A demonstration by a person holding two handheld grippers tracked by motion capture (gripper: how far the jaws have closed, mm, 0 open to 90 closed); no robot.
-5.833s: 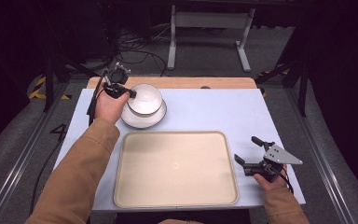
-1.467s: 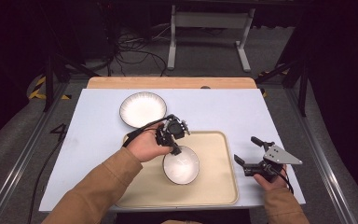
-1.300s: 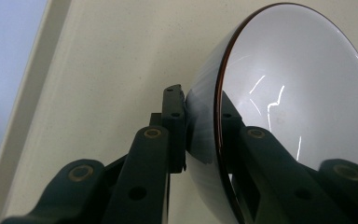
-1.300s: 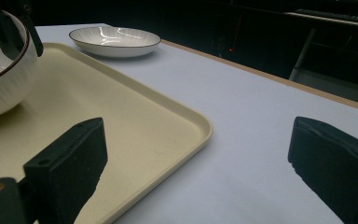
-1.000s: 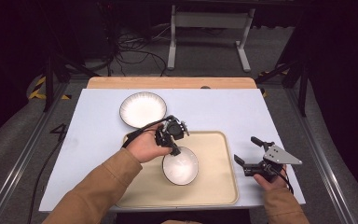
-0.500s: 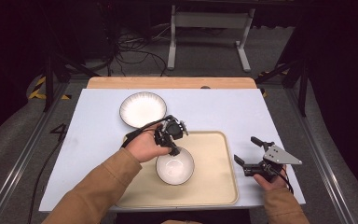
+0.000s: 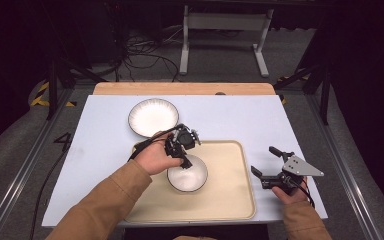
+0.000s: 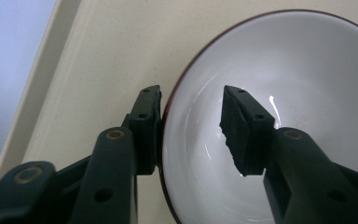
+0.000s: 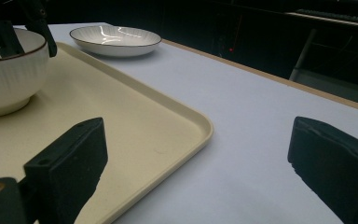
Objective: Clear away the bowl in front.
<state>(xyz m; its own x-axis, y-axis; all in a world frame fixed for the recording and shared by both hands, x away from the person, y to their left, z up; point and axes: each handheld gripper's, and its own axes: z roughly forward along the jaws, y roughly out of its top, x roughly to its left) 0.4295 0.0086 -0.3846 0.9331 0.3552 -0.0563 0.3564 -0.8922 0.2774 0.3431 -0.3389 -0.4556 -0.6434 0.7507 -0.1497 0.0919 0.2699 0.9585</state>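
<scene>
A white bowl with a dark rim [image 7: 187,175] [image 8: 284,70] [image 9: 4,70] stands on the cream tray [image 7: 230,200] [image 8: 98,56] [image 9: 135,121], left of the tray's middle. My left gripper [image 7: 184,162] [image 8: 191,100] [image 9: 18,23] straddles the bowl's near-left rim. One jaw lies against the outside wall and the other hangs inside with a gap, so the gripper is open. My right gripper [image 7: 263,160] [image 9: 196,140] rests wide open on the table just right of the tray, with nothing between its jaws.
A white ribbed plate [image 7: 153,116] [image 9: 114,39] lies on the pale blue table top [image 7: 240,120] behind the tray's left corner. A wooden strip [image 7: 180,88] edges the table's far side. Cables and a desk frame stand on the floor beyond.
The bowl, stacked on the plate 5.8 s ago, now stands on the tray. Over the last second it slid slightly left with my left gripper. The right gripper has stayed put.
</scene>
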